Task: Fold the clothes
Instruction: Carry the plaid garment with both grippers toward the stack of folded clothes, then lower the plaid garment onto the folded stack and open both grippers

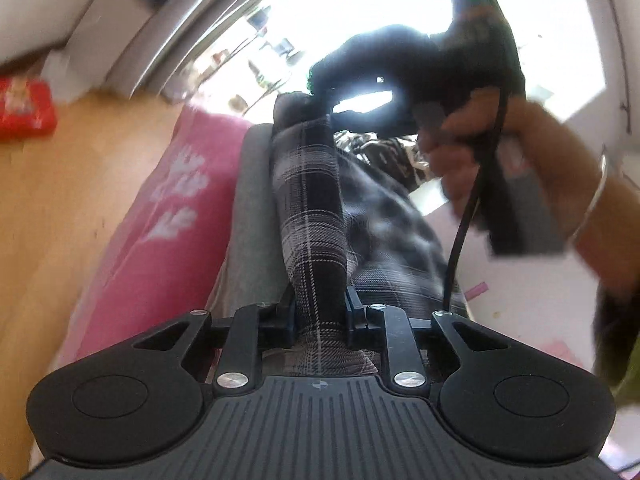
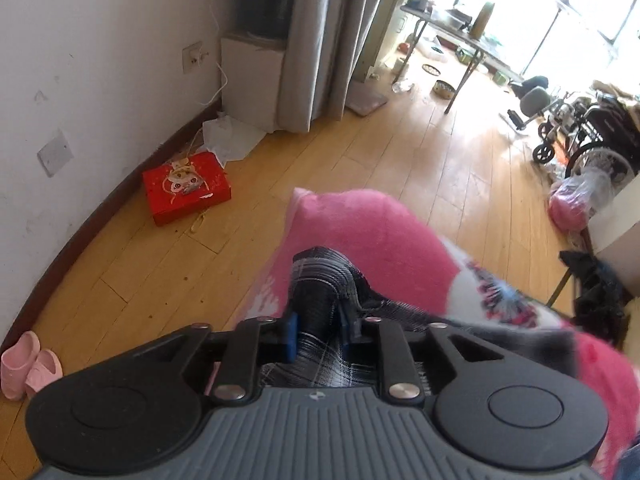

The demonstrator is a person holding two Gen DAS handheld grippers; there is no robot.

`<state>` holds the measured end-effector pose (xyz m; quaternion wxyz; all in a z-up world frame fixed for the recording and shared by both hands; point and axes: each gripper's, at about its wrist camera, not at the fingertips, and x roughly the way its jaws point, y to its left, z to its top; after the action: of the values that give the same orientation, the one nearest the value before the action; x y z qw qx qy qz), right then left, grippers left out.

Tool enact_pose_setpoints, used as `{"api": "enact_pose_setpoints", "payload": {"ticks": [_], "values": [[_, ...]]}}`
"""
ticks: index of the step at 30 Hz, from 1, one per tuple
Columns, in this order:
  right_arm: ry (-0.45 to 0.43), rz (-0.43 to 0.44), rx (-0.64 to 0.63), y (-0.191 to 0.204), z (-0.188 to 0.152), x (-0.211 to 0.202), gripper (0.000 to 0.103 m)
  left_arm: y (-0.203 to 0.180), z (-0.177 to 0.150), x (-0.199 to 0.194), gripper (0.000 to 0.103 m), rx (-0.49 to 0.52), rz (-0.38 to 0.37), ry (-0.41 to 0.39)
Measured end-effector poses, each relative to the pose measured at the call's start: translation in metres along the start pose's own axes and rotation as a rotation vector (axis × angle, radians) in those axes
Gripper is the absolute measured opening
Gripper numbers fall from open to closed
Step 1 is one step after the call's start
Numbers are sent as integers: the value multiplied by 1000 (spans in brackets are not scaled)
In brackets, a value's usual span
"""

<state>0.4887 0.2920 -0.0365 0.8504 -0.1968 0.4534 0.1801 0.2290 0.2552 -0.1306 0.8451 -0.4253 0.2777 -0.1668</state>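
Left wrist: left gripper (image 1: pixel 318 312) clamped on dark plaid garment (image 1: pixel 312 208), stretched ahead; person's hand (image 1: pixel 520 160) beyond it, pink towel (image 1: pixel 160 208) left.
Right wrist: right gripper (image 2: pixel 318 330) clamped on bunched plaid; red box (image 2: pixel 186 186) far left on wooden floor (image 2: pixel 360 160).

A yellow wooden floor (image 2: pixel 360 168) runs ahead of the jaws to bright, overexposed windows (image 2: pixel 560 4). Left of the jaws a white wall (image 2: pixel 100 60) has a red box (image 2: pixel 186 187) at its foot; grey curtains (image 2: pixel 320 40) hang beyond. A folding table (image 2: pixel 460 36) and a wheelchair (image 2: pixel 592 132) stand far ahead, right.
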Motion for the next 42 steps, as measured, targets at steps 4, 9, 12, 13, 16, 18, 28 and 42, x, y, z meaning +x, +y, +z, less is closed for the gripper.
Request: {"api": "enact_pose_setpoints", "payload": {"ticks": [4,9,12,13,16,18,28,42], "values": [[-104,81,61,-42,-9,-32,53,9,0,-4,27,-77,-46,-8],[-237,188,143,-99,-20,-78,52,8,1,-24,37,-88,-10,-86],[-330,153,94,-145,-50,-110,44,-5,9,-42,37,-27,21,-194],[-350,153,76,-158,-61,-117,38,-12,14,-43,37,1,21,-213],[-365,165,19,-182,-89,-121,26,-33,32,-37,37,78,26,-240],[-357,165,-6,-187,-100,-110,22,-47,44,-15,37,147,43,-189],[-359,162,91,-204,-145,-83,19,-46,49,28,34,177,214,-83],[-205,283,23,-195,-290,-113,19,-71,41,51,40,327,401,-75]]}}
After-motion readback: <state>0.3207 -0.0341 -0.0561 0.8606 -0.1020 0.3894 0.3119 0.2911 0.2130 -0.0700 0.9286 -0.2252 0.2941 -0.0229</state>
